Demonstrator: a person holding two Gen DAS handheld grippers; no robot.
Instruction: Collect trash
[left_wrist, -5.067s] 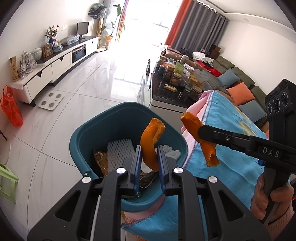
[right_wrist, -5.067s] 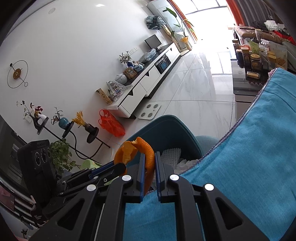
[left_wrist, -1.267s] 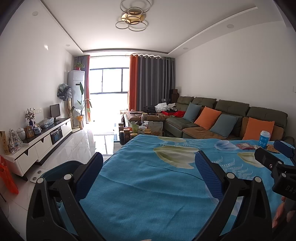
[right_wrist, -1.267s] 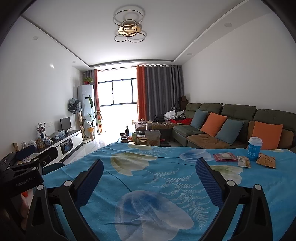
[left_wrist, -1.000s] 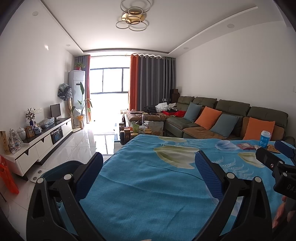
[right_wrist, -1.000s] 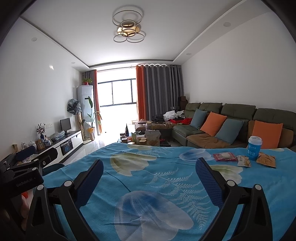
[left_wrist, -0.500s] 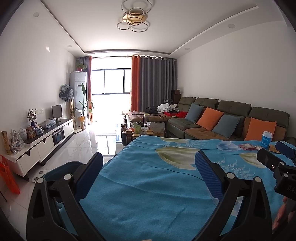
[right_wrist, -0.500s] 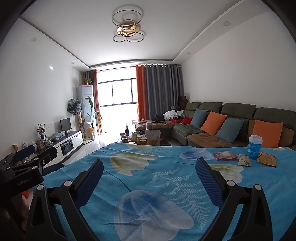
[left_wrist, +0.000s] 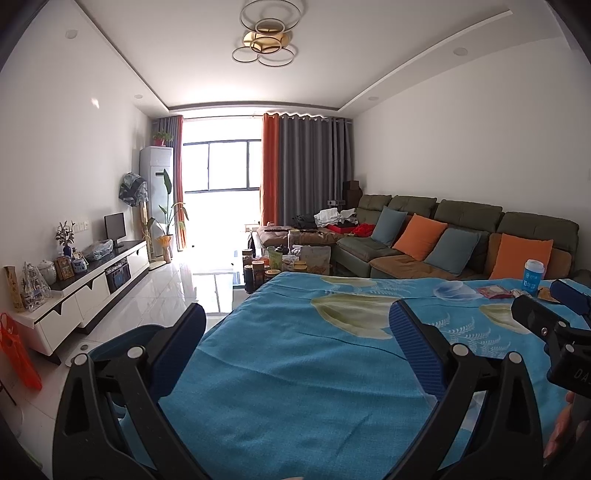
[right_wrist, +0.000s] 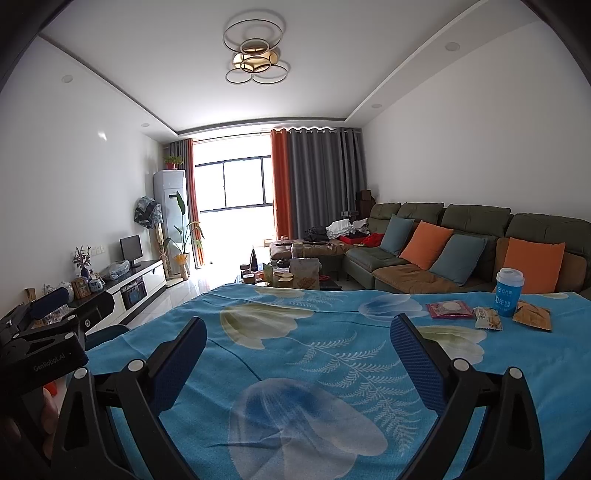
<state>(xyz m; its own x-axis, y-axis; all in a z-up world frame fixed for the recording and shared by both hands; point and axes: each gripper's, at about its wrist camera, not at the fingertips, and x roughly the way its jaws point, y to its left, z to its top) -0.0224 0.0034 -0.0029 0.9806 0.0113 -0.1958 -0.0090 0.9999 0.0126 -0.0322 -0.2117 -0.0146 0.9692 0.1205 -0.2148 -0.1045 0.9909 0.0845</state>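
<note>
My left gripper (left_wrist: 297, 336) hovers open and empty over the near left part of the blue flowered tablecloth (left_wrist: 295, 387). The teal trash bin (left_wrist: 125, 341) shows only as a rim behind its left finger, below the table edge. Over the cloth's middle, my right gripper (right_wrist: 297, 341) is open and empty too. At the far right of the table lie a red snack wrapper (right_wrist: 448, 309), a small pale wrapper (right_wrist: 487, 318) and an orange-brown packet (right_wrist: 533, 315), around a blue lidded cup (right_wrist: 509, 291). The right gripper (left_wrist: 546, 317) also shows in the left wrist view, and the left gripper (right_wrist: 55, 317) in the right one.
A green sofa (right_wrist: 443, 251) with orange and blue cushions runs along the right wall behind the table. A low coffee table (left_wrist: 280, 264) crowded with jars stands past the table's far end. A white TV cabinet (left_wrist: 92, 288) lines the left wall, with an orange bag (left_wrist: 16, 352) beside it.
Five seconds ago both grippers held orange peels over the bin; now both are open, empty and level over the table. Over the last second the views barely shift.
</note>
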